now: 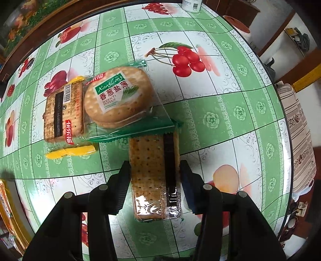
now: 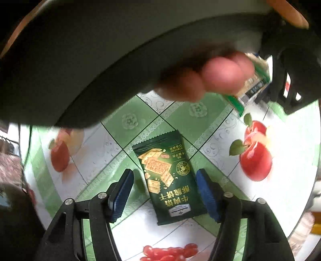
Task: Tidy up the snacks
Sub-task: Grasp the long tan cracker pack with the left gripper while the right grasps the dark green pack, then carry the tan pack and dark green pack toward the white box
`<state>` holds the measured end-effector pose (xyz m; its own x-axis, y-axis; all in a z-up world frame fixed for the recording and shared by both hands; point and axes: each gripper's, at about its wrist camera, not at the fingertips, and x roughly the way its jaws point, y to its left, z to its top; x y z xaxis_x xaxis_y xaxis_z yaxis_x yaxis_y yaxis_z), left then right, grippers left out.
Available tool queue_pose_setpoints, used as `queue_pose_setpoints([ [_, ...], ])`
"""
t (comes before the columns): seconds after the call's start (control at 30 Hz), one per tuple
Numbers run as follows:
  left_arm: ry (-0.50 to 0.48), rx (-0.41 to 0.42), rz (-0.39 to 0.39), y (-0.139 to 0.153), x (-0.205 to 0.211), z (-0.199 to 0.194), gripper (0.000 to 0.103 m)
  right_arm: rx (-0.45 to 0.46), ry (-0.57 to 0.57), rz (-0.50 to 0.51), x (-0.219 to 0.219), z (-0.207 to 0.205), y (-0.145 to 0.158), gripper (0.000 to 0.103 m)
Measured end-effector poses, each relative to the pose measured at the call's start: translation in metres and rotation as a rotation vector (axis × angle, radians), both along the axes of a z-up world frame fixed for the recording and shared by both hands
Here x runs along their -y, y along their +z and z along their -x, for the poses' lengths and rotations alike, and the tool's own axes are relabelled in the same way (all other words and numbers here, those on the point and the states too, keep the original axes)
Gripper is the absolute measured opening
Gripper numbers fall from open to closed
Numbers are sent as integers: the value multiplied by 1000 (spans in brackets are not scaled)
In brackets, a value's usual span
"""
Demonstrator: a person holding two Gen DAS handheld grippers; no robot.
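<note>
My left gripper (image 1: pixel 155 180) points down at the table and is shut on a clear-wrapped rectangular cracker pack (image 1: pixel 152 172) with a dark stripe; both pads press its long sides. Just beyond it lie a round cracker pack (image 1: pixel 118 98) with a green label and a yellow-edged rectangular pack (image 1: pixel 63 114), side by side. In the right wrist view a dark green biscuit packet (image 2: pixel 168 176) lies flat between the fingers of my right gripper (image 2: pixel 164 190). A gap shows between the left pad and the packet. A blurred hand (image 2: pixel 220 76) and the green-edged held pack (image 2: pixel 252 84) cross the top.
The round table (image 1: pixel 220 112) has a green and white fruit-print cloth. A white container (image 1: pixel 191 6) stands at its far edge. A chair with striped fabric (image 1: pixel 297 136) is beyond the right rim. A dark sleeve (image 2: pixel 90 70) blocks the upper half of the right wrist view.
</note>
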<state>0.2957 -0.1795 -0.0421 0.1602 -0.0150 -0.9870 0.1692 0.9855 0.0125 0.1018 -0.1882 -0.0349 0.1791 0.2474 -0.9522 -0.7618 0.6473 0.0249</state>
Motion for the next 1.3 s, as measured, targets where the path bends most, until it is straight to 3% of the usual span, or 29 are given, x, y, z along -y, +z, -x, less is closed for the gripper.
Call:
queue_pose_setpoints([
  [0.1, -3, 1, -1, 0, 1, 0, 46, -3, 5, 14, -3, 5, 1, 48],
  [0.33, -8, 30, 2, 0, 0, 8, 45, -21, -34, 14, -7, 32, -5, 48],
  [0.67, 5, 68, -10, 0, -19, 38, 45, -31, -118, 19, 20, 37, -6, 48],
  [1.07, 14, 59, -18, -9, -67, 105, 45, -62, -337, -7, 39, 39, -16, 48],
  [1.3, 22, 70, -4, -11, -108, 168, 45, -60, -453, -40, 40, 51, -20, 48],
])
